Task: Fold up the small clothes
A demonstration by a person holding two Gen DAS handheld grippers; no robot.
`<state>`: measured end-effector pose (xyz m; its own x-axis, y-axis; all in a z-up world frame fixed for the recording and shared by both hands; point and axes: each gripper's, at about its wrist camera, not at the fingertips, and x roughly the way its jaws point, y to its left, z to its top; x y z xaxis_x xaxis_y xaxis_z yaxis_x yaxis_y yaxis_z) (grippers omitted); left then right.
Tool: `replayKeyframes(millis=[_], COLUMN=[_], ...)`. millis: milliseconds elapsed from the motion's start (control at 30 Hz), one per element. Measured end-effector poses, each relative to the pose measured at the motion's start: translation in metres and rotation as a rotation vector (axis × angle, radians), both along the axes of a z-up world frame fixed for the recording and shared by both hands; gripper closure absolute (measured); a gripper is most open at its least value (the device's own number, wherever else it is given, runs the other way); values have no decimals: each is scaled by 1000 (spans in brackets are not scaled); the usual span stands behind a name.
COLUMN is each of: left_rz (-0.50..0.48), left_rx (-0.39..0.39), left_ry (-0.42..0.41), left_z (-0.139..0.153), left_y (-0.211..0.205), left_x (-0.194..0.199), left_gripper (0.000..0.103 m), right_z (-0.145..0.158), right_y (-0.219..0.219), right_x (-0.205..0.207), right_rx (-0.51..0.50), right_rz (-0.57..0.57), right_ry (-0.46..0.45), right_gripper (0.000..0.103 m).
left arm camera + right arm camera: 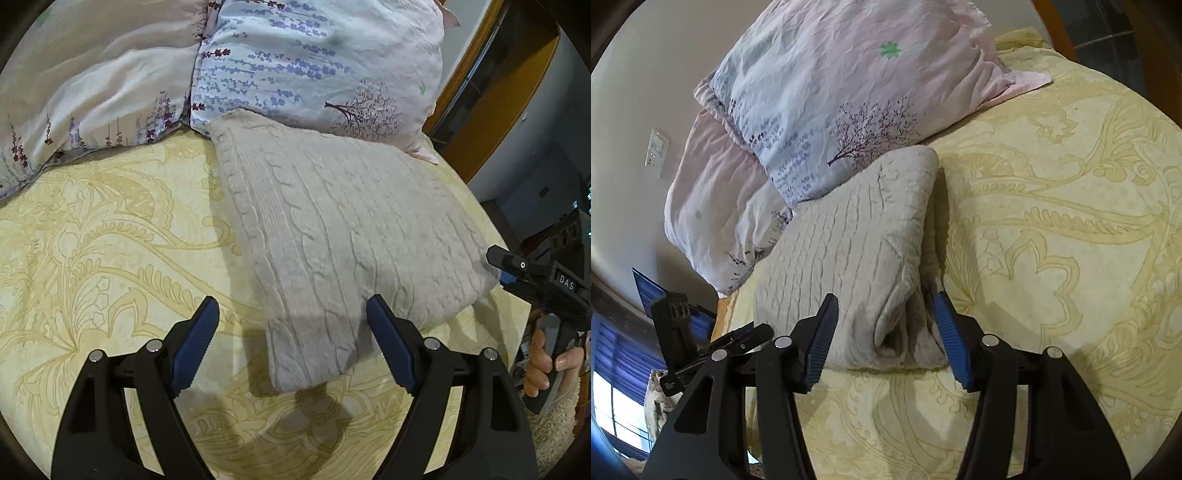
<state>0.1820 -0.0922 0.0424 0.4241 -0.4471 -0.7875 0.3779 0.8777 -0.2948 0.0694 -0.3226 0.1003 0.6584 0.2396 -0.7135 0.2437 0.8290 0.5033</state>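
A beige cable-knit sweater (343,229) lies folded into a thick rectangle on the yellow patterned bed sheet (92,240). My left gripper (291,306) is open, its blue-padded fingers either side of the sweater's near corner and just above it, holding nothing. The sweater also shows in the right wrist view (849,251), where its rolled folded edge faces me. My right gripper (886,306) is open and empty in front of that edge. The right gripper's body shows at the right edge of the left wrist view (543,280), beside the sweater.
Two floral pillows (295,62) lie behind the sweater, touching its far edge; they also show in the right wrist view (831,92). The bed's right edge and wooden frame (491,92) are close. A wall with a switch plate (657,147) stands at the left.
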Motion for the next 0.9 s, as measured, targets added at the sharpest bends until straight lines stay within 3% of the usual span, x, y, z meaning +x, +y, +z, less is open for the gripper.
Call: replayKeyframes(millis=[267,333,433,467,600,900], left_rz=[1,-4,-15,-21,-17,-25], left_rx=[17,-3,-80,-111,-153,-223], left_ry=[-1,12,68,92,107,136], left_z=[0,0,-4,-6,-6,-8], left_y=[0,1,6,8,15,24], left_x=[-3,-2,-1,0,-2,-4], left_gripper=[23,29,49,58,75,86], right_z=[-5,-6,-6,-5,0,-4], right_y=[6,7,12,14,16,17], right_x=[-5,-5,-4,-4,-5,-3], right_rx=[-7,-7,-26,-37,-49,-56], right_rz=[18,23,40,42,43,45], right_ry=[7,6,7,4,-21,5], right_gripper=[70,78,89,89,91,92])
